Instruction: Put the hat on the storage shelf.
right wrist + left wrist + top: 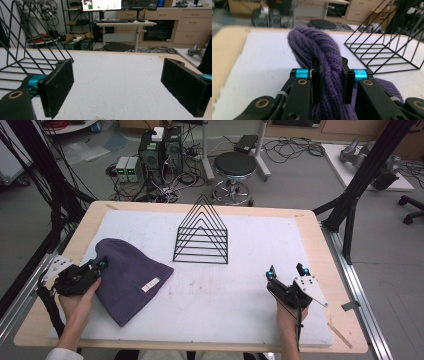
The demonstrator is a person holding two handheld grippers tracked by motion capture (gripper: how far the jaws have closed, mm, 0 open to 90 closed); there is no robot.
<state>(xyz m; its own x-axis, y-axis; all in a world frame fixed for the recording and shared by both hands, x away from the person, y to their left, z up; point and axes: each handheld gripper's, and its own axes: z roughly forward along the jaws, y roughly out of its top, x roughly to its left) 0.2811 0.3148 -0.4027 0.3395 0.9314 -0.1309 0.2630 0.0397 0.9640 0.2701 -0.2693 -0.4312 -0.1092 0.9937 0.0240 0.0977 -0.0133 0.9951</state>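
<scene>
- Worktop (310, 227): pale wood rim with a white mat over most of it. Floor behind carries computer towers (160, 150), cables and a round black stool (235, 165).
- Left third: purple knit beanie (131, 279) lies flat on the mat, its small white label (150, 284) facing up, crown end toward the person.
- Centre, far side: black wire rack (202, 236) of nested triangular frames stands upright, well apart from the beanie and from both grippers. Nothing lies between the beanie and the rack.
- Hidden: the beanie's left edge sits under the left gripper (102, 264) in the high view; in the left gripper view the knit bunches up and blocks the mat beyond it.
- Left gripper (329, 75): jaws pressed together on a raised fold of the beanie (322, 50), pinching it at the left edge.
- Right gripper (286, 270): held over bare mat at the right, jaws spread wide; pads (58, 86) touch nothing, the rack (27, 52) off to their side.
</scene>
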